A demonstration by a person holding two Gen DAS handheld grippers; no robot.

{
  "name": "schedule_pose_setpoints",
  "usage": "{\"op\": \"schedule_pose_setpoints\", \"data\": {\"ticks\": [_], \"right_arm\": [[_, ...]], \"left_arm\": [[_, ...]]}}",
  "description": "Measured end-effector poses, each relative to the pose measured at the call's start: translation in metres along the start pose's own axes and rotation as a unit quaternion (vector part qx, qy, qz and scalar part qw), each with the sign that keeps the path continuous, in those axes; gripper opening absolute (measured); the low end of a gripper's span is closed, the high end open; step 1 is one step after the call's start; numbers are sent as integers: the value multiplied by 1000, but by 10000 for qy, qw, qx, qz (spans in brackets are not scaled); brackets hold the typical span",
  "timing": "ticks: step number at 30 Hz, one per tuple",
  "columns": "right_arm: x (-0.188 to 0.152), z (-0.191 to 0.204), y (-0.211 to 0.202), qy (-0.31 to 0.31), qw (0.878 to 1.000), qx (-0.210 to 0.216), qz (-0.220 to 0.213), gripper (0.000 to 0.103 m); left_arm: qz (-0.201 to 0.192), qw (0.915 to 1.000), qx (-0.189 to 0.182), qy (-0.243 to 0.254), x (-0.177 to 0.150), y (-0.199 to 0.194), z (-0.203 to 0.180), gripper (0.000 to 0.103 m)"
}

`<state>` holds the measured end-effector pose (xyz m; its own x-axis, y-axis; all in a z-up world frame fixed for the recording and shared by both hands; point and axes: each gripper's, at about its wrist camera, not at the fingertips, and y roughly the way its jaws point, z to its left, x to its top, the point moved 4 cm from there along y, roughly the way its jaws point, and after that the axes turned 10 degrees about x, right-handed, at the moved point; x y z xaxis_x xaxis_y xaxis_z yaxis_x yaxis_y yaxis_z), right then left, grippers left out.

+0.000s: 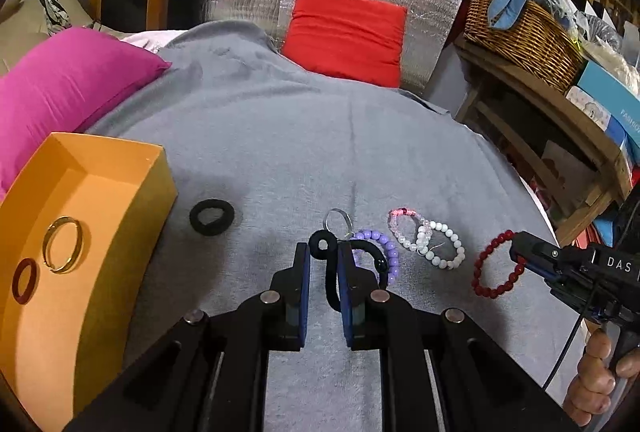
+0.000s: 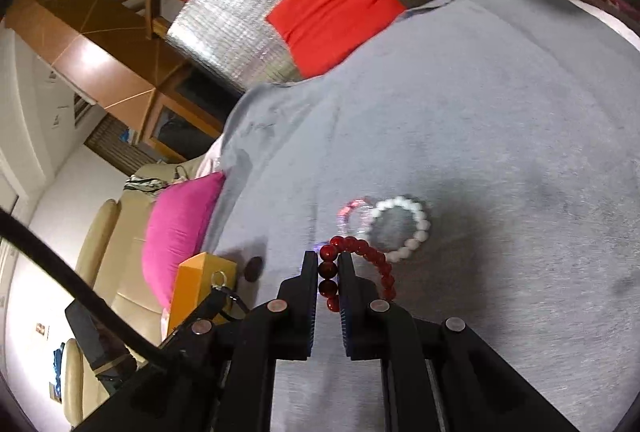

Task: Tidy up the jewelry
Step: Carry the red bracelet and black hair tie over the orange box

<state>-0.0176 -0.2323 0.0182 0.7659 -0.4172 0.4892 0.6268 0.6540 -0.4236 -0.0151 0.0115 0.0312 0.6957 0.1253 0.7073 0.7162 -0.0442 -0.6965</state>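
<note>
My left gripper (image 1: 323, 252) is shut on a black cord with a small loop and a silver key ring (image 1: 338, 222), just above the grey blanket (image 1: 280, 136). A purple bead bracelet (image 1: 382, 252) lies right behind it. My right gripper (image 2: 329, 264) is shut on the dark red bead bracelet (image 2: 360, 252); it also shows in the left wrist view (image 1: 496, 264). A white bead bracelet (image 1: 440, 244) and a pink-clear one (image 1: 406, 222) lie between them. The orange box (image 1: 152, 168) at left holds a gold ring (image 1: 63, 244) and a red ring (image 1: 25, 280).
A black hair tie (image 1: 211, 216) lies on the blanket next to the box. A pink pillow (image 1: 68, 88) is behind the box and a red cushion (image 1: 346, 34) at the back. A wooden shelf with a wicker basket (image 1: 520, 32) stands at right.
</note>
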Motion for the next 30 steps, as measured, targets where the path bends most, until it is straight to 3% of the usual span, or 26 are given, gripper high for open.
{"op": "schedule_pose_setpoints", "data": {"ticks": [10,19,30], "right_arm": [[-16,54,26,-381,9982,466,68,11],[-37,109,56,-766,9913,1066,97,11],[-63,147,106,-1022,9820,1555,315,11]], "left_arm": [[-386,9990,207,-91,3,-33,33,14],[-882,9936,707,-80,6,-65,73,14],[-1027,9881,1067,-403,13,-78,121,14]]}}
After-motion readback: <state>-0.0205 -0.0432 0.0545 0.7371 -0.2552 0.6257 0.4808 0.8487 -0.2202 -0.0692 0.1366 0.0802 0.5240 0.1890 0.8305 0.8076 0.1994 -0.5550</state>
